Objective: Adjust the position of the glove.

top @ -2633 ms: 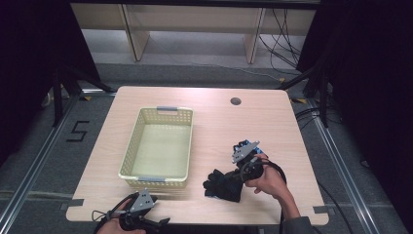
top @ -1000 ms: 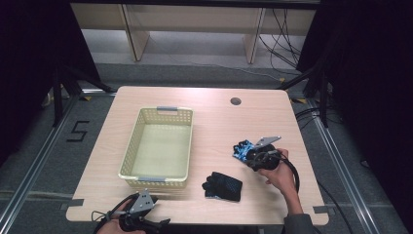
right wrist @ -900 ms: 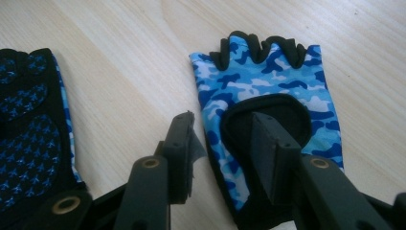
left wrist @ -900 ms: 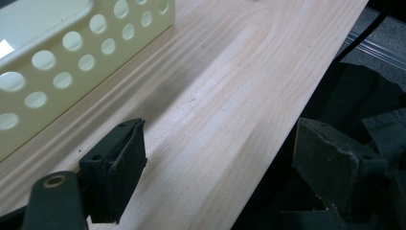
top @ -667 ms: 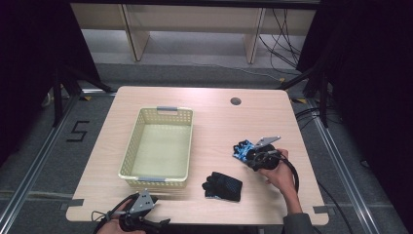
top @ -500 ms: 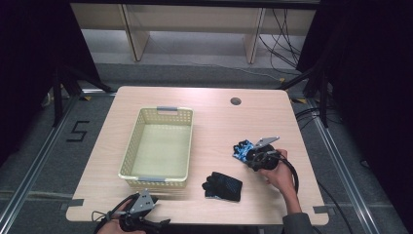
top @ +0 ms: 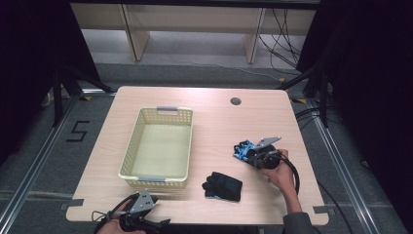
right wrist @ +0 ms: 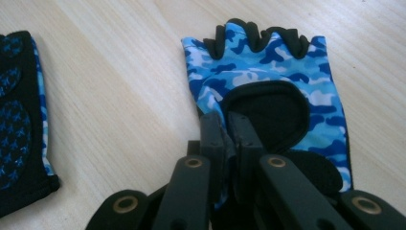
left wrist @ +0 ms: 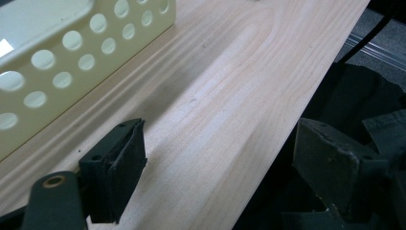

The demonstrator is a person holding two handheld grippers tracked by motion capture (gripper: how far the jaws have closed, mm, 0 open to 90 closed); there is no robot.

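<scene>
A blue camouflage fingerless glove lies flat on the wooden table, right of centre. My right gripper is shut on the glove's wrist edge; its jaws have just been closing, with the cuff fabric pinched between them. In the high view the right gripper is held by a hand at that glove. A second glove, black with blue dots, lies palm up near the front edge, and its edge shows at the left. My left gripper stands open over the table's front edge, with nothing between its jaws.
A pale yellow perforated basket stands left of centre, with nothing in it; its wall shows close by. A round cable hole sits at the back right. Dark floor and cables surround the table.
My right gripper has left the black glove and moved right and back to the blue glove. The black glove now lies flat on its own. The left hand has stayed put.
</scene>
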